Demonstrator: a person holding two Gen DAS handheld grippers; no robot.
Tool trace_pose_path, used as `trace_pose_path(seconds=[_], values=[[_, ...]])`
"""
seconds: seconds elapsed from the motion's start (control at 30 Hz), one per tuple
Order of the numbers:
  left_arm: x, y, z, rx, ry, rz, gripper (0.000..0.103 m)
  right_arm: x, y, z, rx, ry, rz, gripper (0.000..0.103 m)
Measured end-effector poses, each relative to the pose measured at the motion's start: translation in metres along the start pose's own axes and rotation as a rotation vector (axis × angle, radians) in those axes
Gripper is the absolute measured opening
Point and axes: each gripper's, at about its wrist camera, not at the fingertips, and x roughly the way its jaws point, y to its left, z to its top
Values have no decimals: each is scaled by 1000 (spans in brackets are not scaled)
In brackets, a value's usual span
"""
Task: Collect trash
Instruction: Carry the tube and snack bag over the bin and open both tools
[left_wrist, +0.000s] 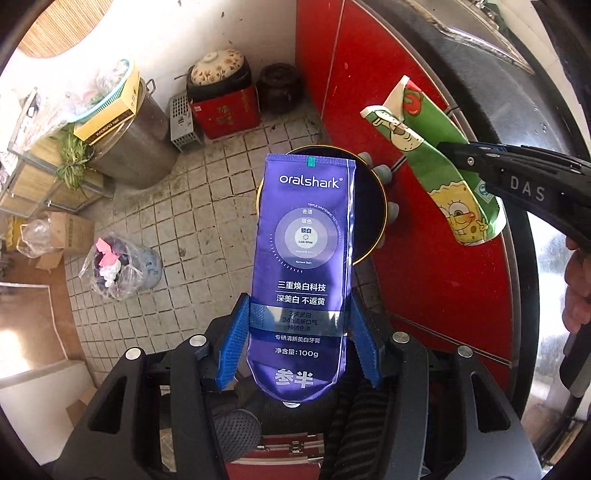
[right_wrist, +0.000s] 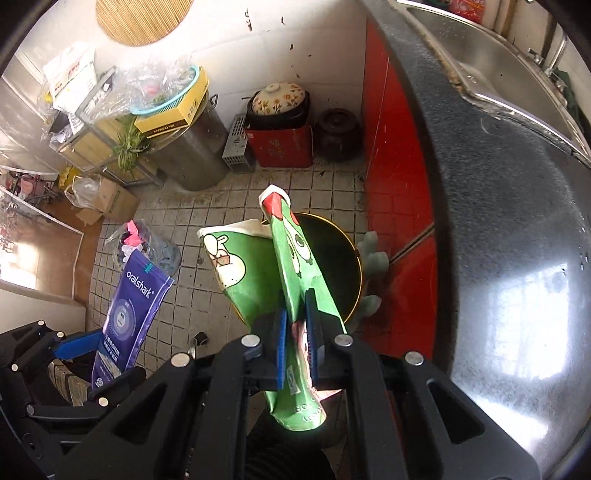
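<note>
Clamped in left gripper (left_wrist: 299, 347): flat purple foil toothpaste tube (left_wrist: 306, 258), long axis toward round gold-rimmed black bin (left_wrist: 380, 225) below; right gripper (right_wrist: 295, 328), nearer, pinching crumpled green cartoon tube (right_wrist: 291, 266).

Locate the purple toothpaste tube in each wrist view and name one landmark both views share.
Left wrist view: the purple toothpaste tube stands upright at centre, clamped between the left gripper pads, in front of the bin.
Right wrist view: the tube is at lower left, tilted, held by the left gripper.
Shared landmark: the black gold-rimmed bin on the tiled floor beside the red cabinet.
</note>
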Motion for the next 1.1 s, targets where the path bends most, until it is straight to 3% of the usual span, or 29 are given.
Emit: trace_pose_path(seconds=[0.53, 0.8, 0.83, 0.9, 0.93, 1.0, 1.1], values=[[45, 0, 33, 2, 37, -77, 51, 41, 1, 21, 9, 72, -23, 10], [55, 4, 44, -27, 66, -123, 55, 41, 1, 28, 16, 73, 18, 12], [52, 6, 46, -33, 60, -128, 59, 36, 0, 30, 15, 59, 16, 18], [44, 8, 51, -47, 37, -112, 78, 24, -1, 34, 15, 25, 23, 60], [38, 9, 54, -52, 20, -99, 78, 15, -2, 37, 18, 1, 25, 78], [27, 10, 61, -51, -9, -107, 85, -8, -5, 44, 22, -52, 38, 80], [3, 8, 73, -53, -67, -102, 85, -51, -14, 50, 19, -145, 20, 91]])
